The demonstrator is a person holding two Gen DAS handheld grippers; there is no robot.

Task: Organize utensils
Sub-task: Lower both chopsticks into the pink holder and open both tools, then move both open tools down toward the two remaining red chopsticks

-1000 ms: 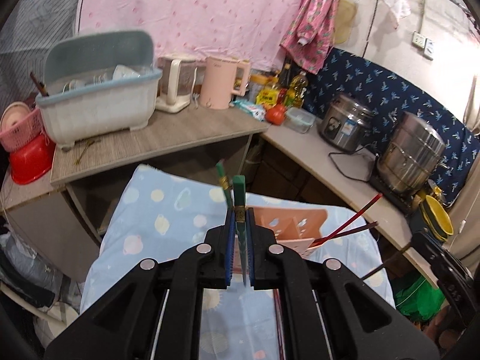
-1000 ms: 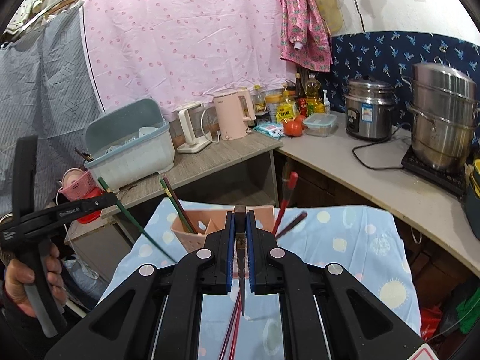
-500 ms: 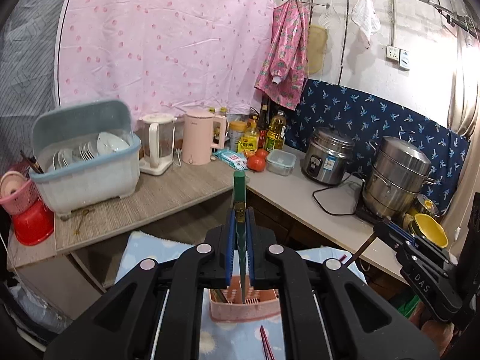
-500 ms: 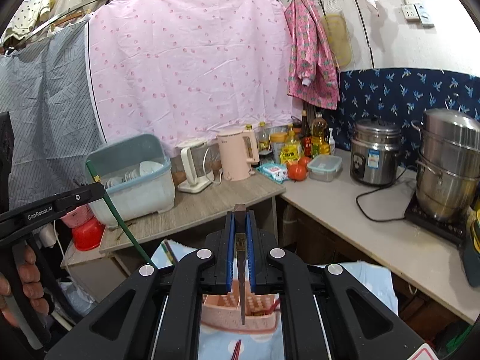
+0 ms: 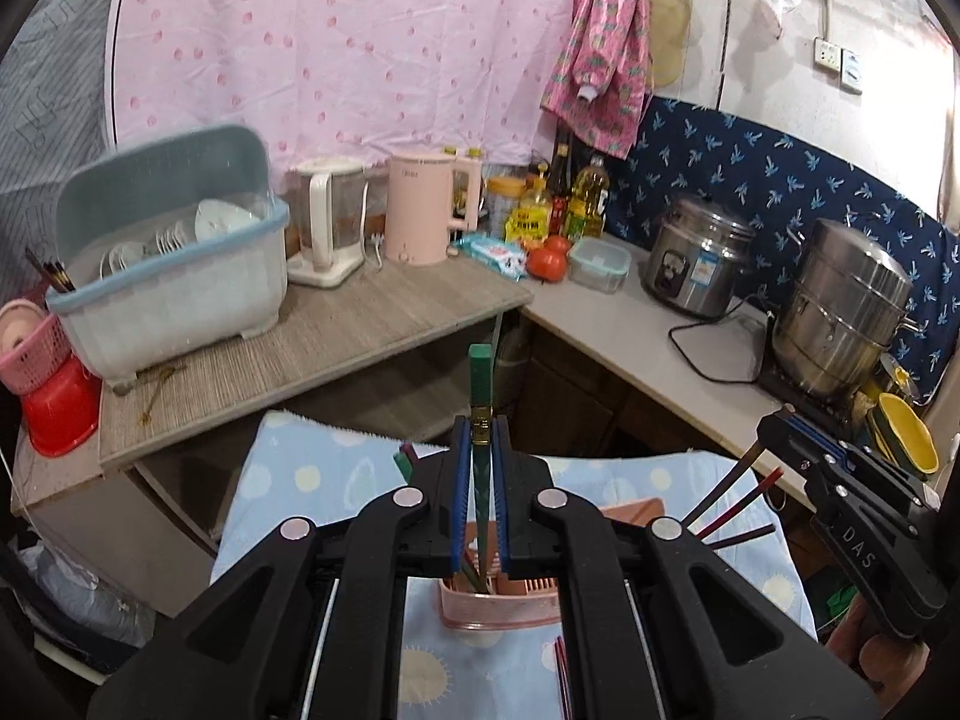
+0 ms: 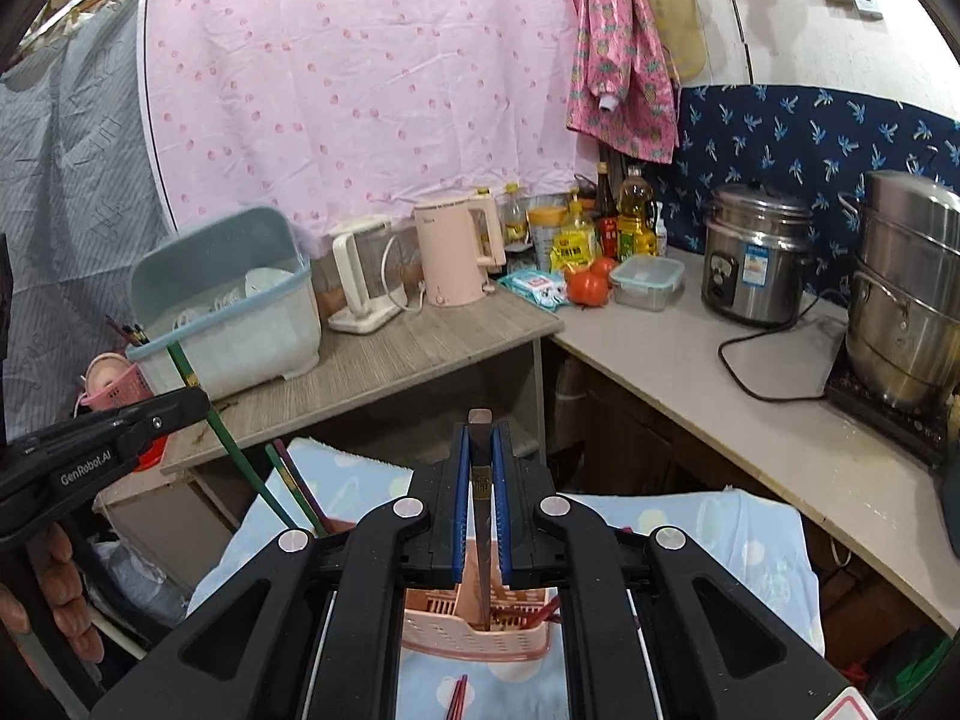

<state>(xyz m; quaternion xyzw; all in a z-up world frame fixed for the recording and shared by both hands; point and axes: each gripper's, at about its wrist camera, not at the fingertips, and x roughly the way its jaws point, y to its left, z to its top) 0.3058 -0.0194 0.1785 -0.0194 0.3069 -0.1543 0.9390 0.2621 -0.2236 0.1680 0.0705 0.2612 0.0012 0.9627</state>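
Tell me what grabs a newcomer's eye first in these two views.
First, the two black tongs up close: the left tongs clamp a green chopstick, and the right tongs clamp a dark chopstick, each above a pink utensil basket on a blue spotted cloth. Behind, a big pink dotted sheet hangs over the counter, with shiny steel pots at the right.
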